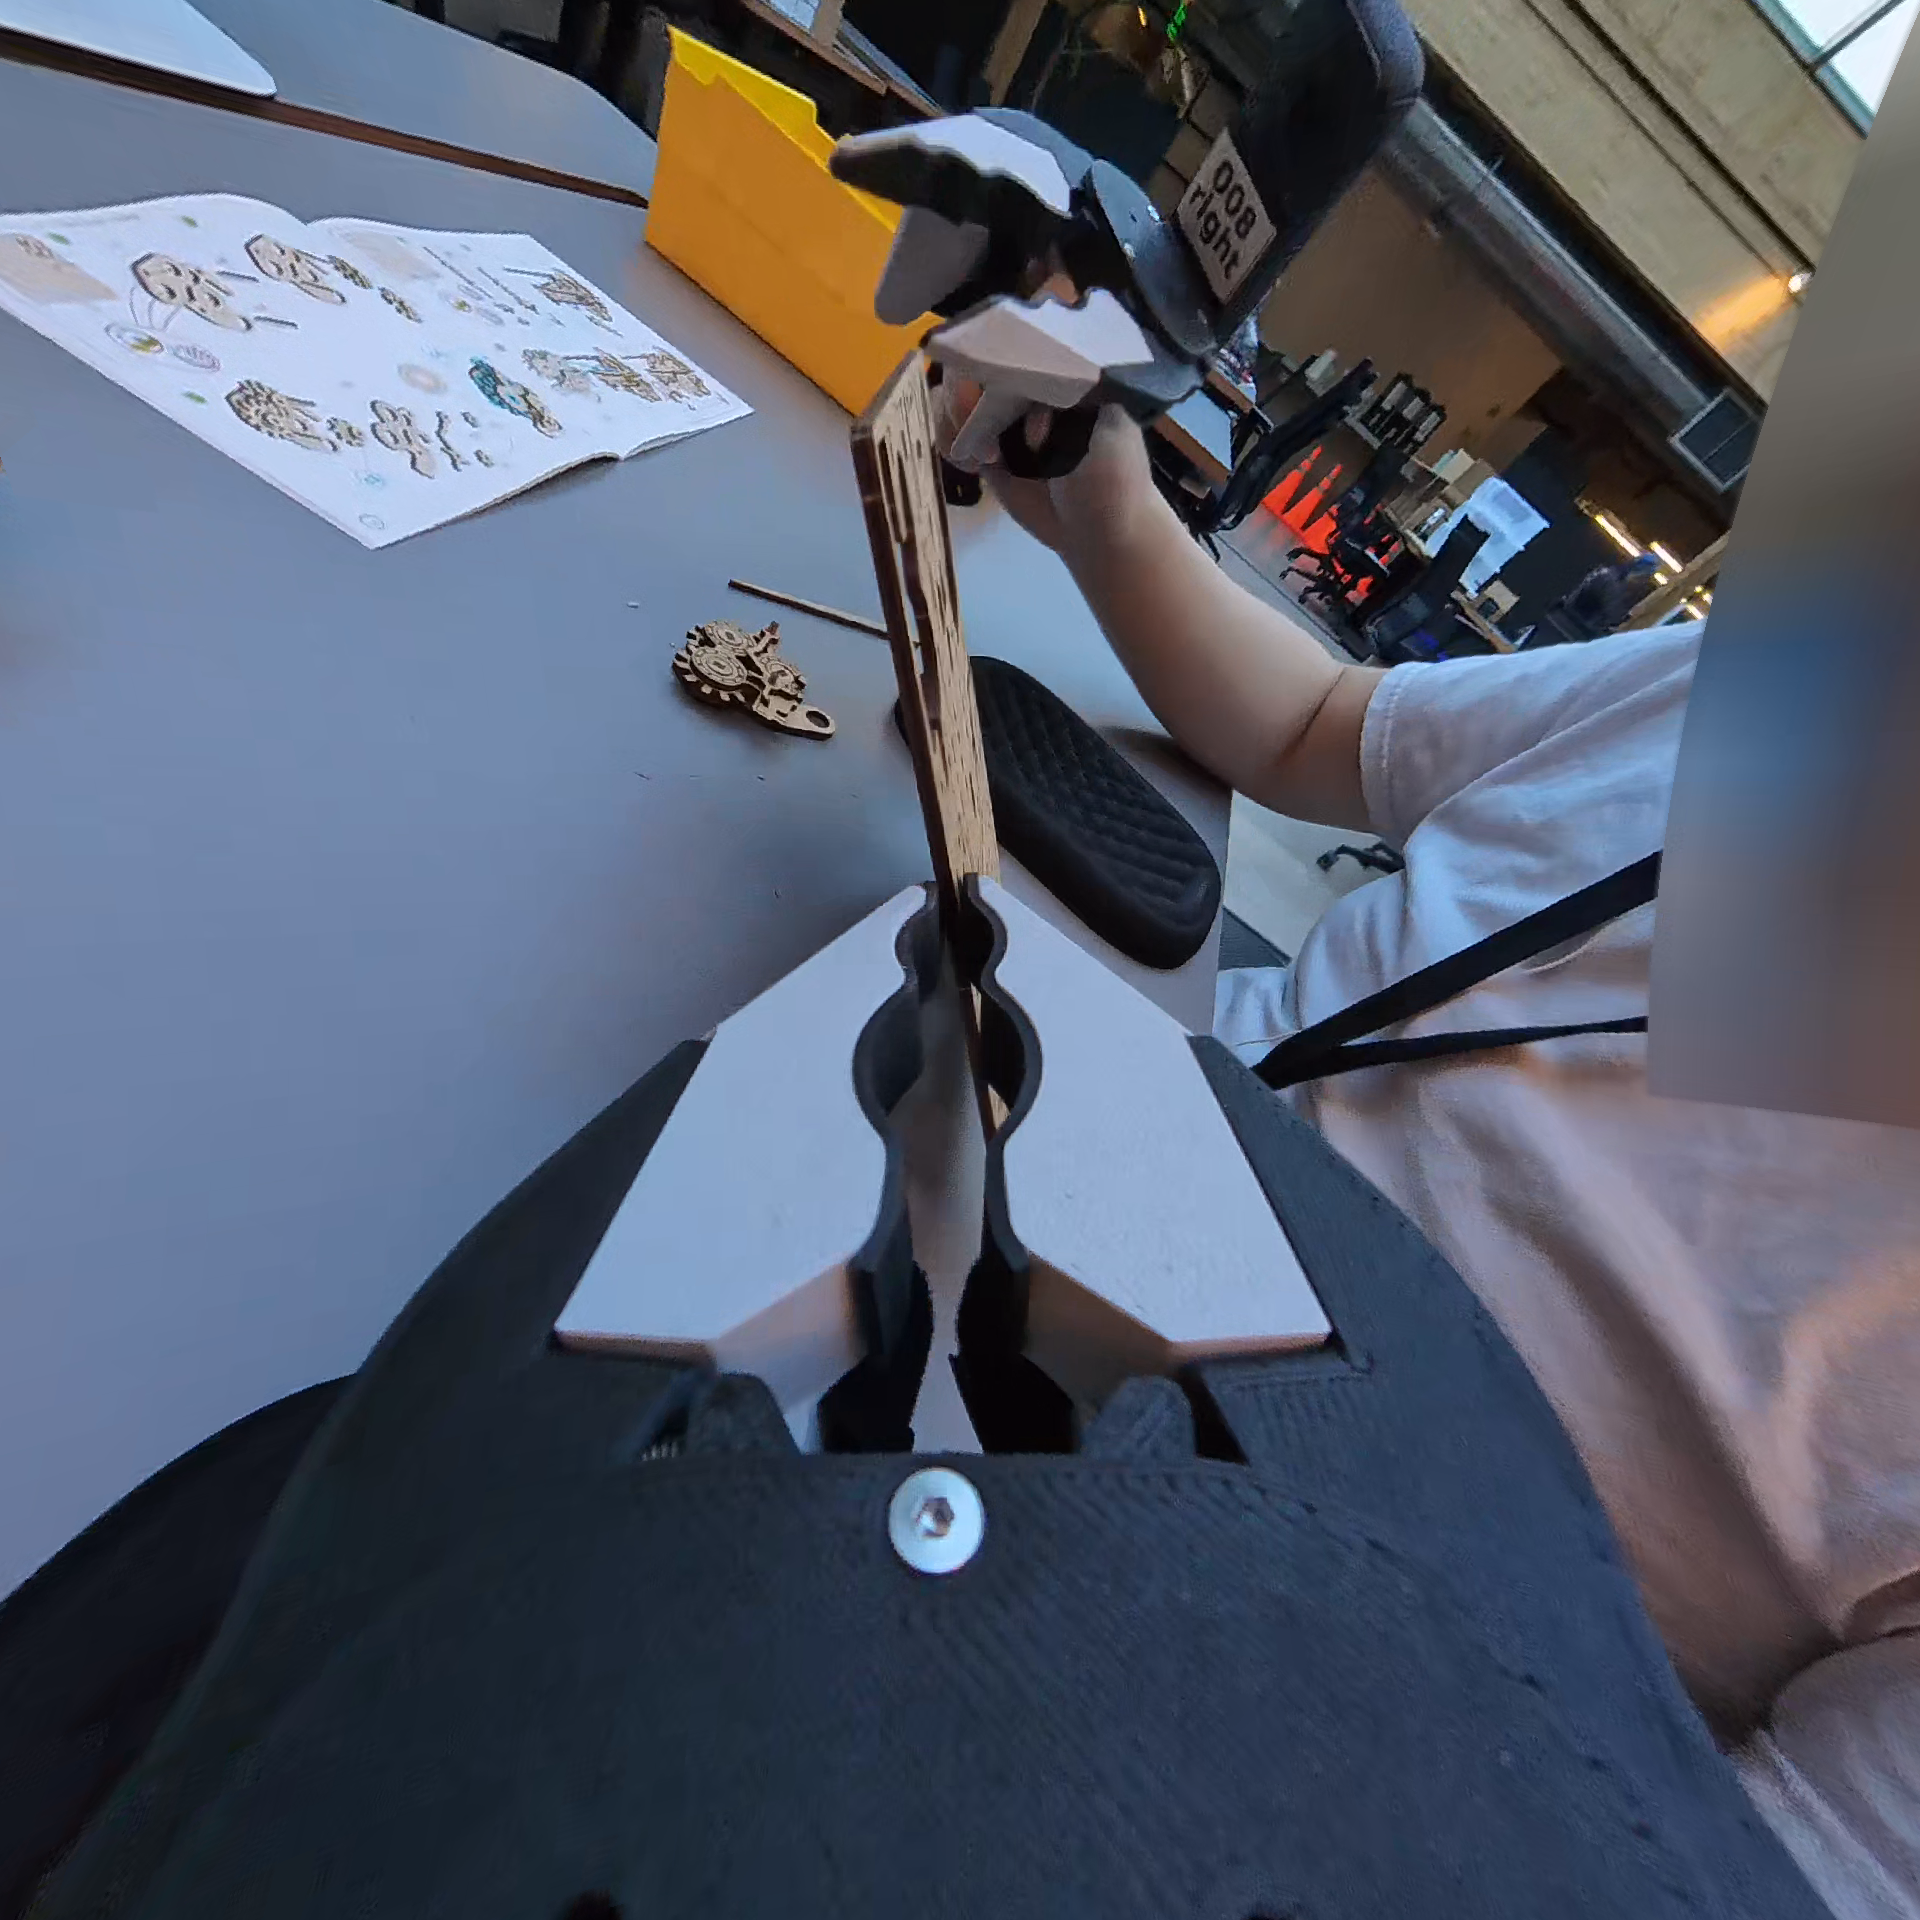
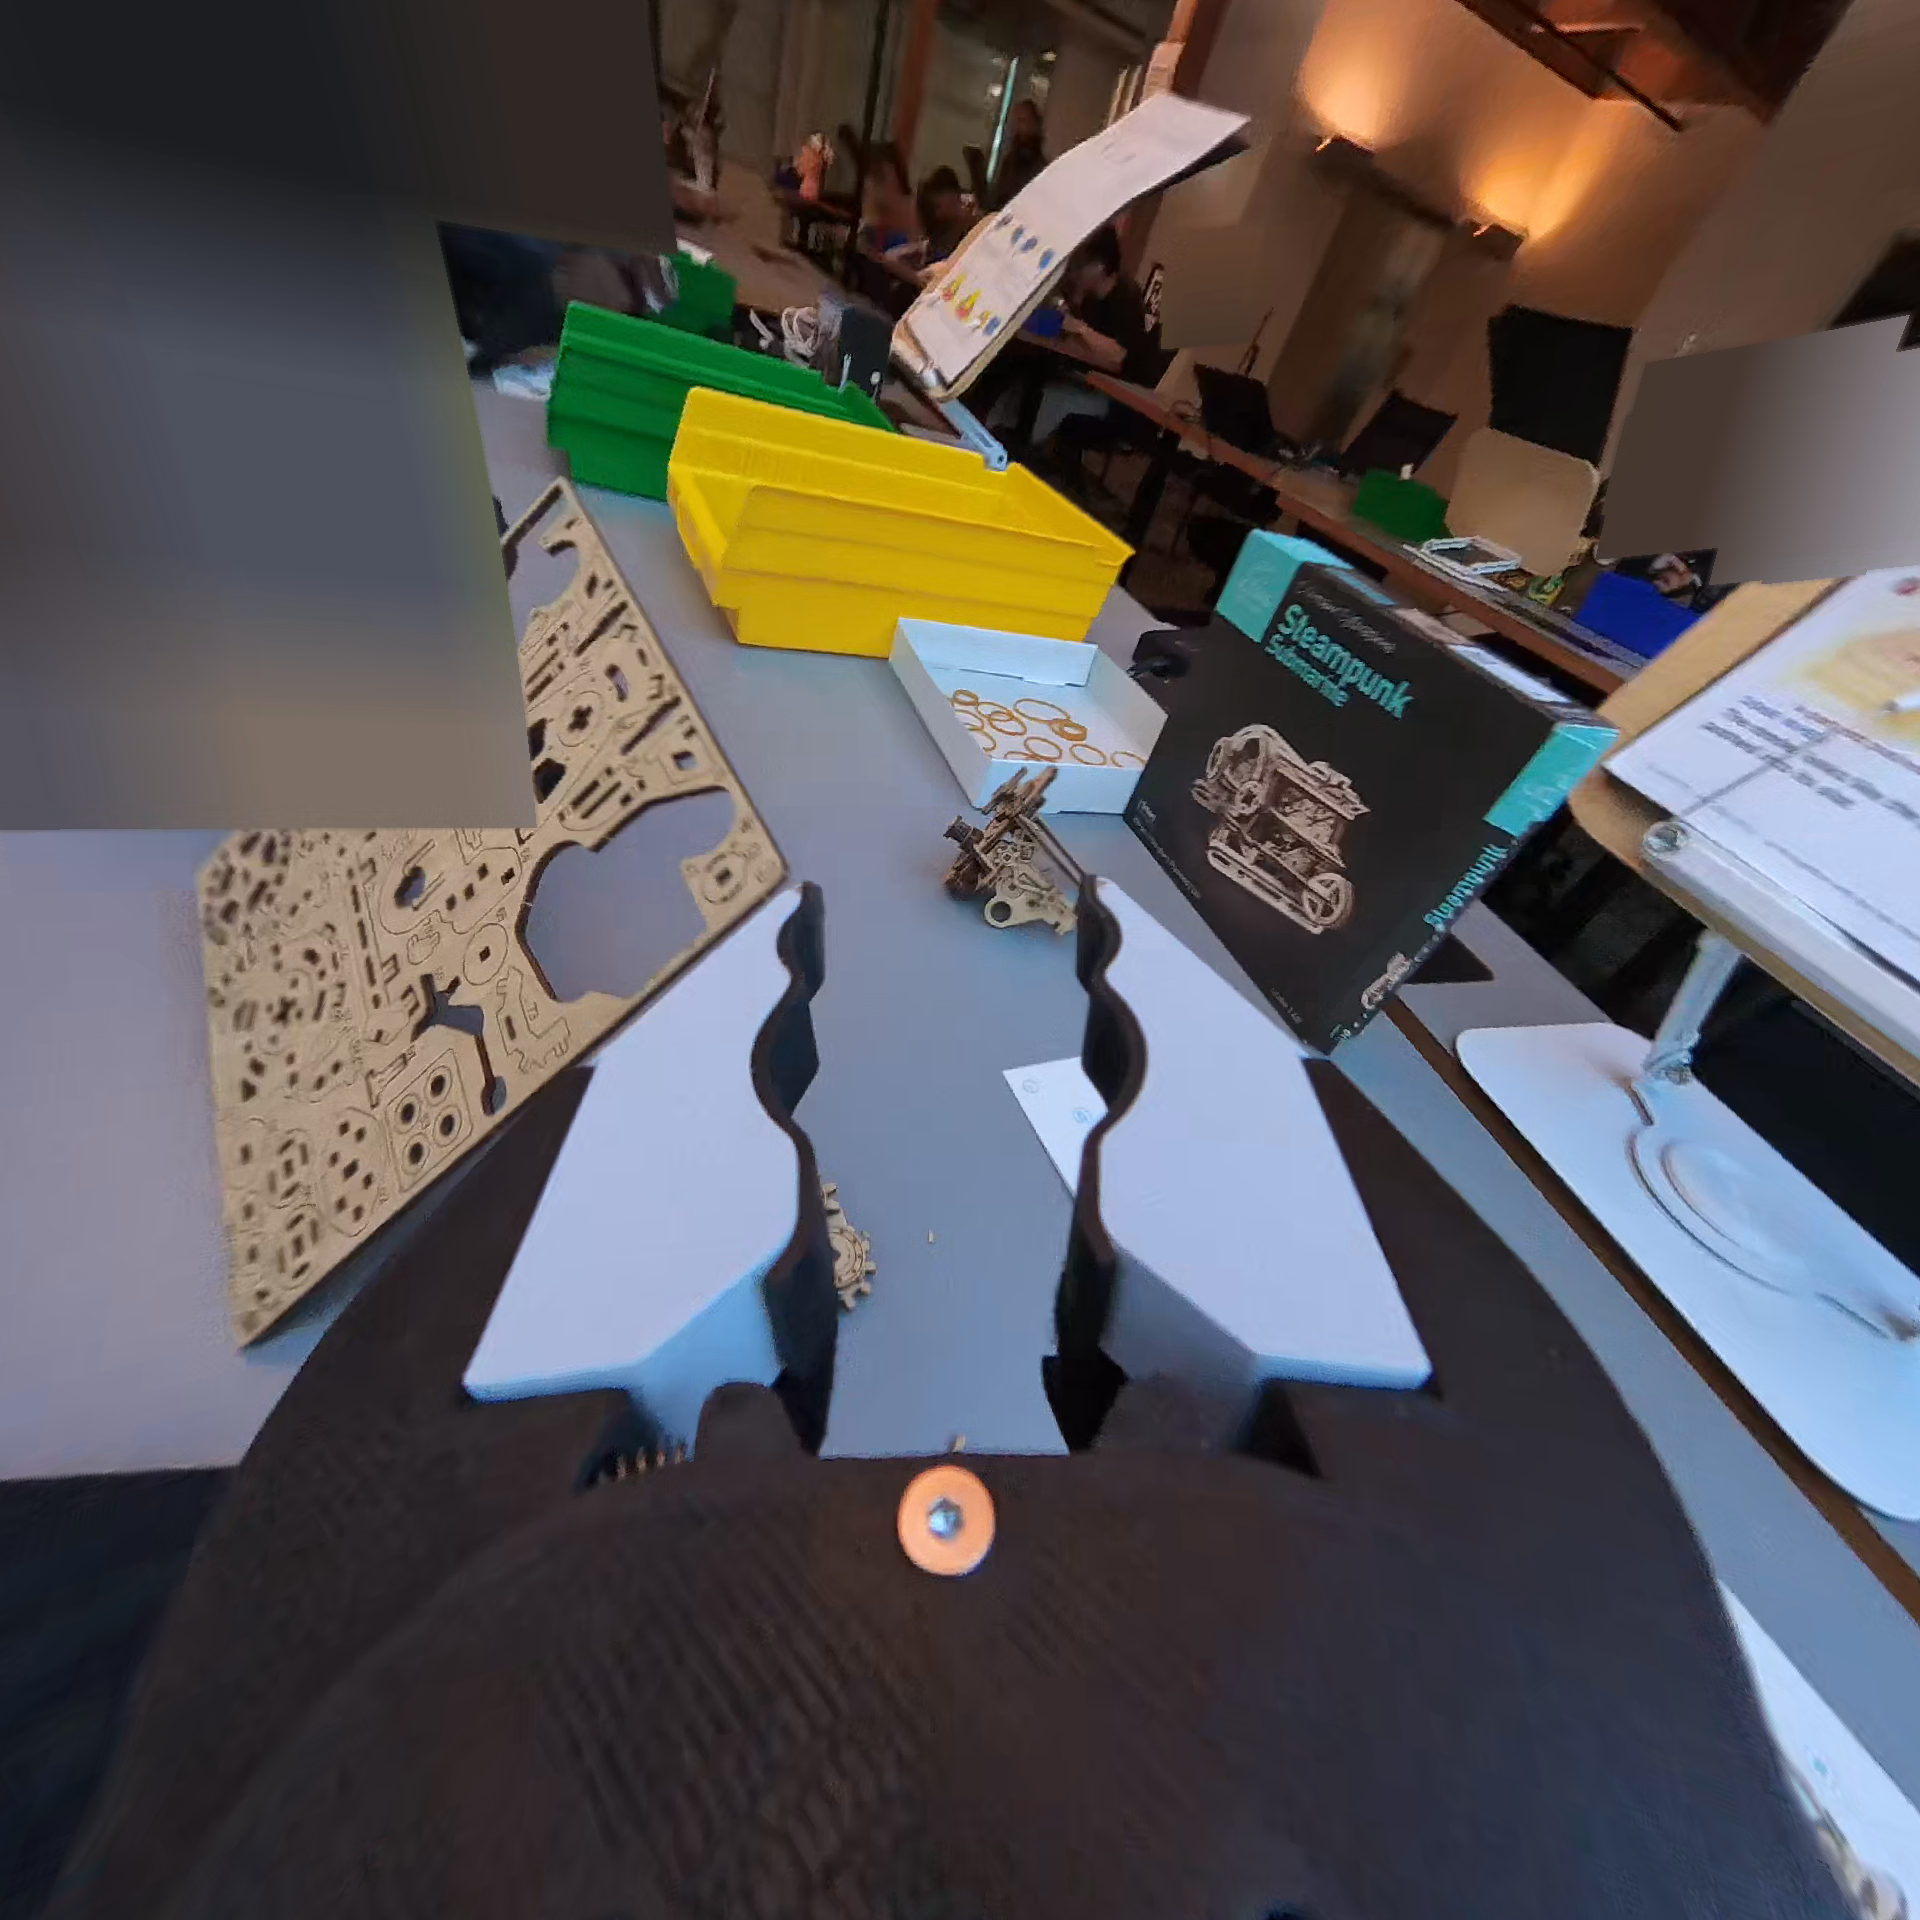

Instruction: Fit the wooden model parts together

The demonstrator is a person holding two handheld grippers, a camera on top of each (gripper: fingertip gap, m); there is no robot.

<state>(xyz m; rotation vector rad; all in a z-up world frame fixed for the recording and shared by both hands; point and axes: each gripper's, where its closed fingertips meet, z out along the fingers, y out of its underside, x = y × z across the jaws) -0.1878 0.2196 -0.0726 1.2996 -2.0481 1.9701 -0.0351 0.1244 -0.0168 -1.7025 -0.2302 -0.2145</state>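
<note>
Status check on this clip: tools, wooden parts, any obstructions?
Left tool shut on wooden sheet, held upright on edge. Right tool open, empty, at the sheet's top edge. Small assembly on table, untouched. Nothing in the way.

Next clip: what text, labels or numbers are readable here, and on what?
I won't transcribe any writing; these are the things that bear it.
Small tag on the right tool: legible.
Dark box with teal edges: large lettering, legible.
Open booklet: print too small to read.
Clipboard sheet at the right: blurred.
Tilted sheet on a stand, farther back: too small to read.
</note>
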